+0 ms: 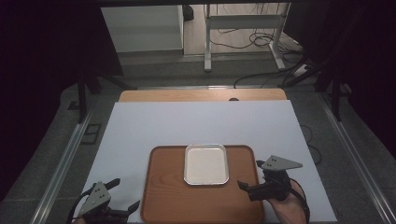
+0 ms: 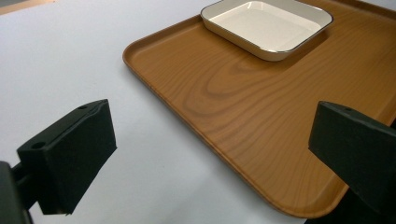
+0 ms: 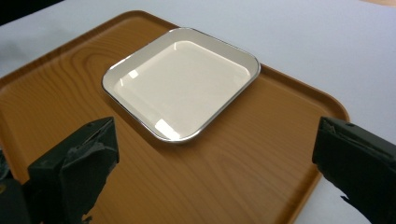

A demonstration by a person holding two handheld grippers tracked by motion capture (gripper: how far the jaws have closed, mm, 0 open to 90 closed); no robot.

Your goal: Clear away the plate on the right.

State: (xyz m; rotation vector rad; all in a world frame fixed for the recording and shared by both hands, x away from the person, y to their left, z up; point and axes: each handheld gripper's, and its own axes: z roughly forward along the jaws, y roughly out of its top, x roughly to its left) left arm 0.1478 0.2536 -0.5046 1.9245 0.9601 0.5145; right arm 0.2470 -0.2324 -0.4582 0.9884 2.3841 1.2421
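White table point(image 1: 140, 126) under your spread, empty grippers: the stiff, slippery white enamel dish point(image 3: 180, 81) ahead of the right gripper point(image 1: 250, 175) needs a rim grip.

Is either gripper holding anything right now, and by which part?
Nothing is held. The left gripper and right gripper both stand open, jaws empty, beside the wooden tray with the white dish on it.

A shallow white square dish point(image 1: 207, 164) with a thin dark rim is lying empty and flat on the far middle of a wood-grain tray point(image 1: 163, 196).
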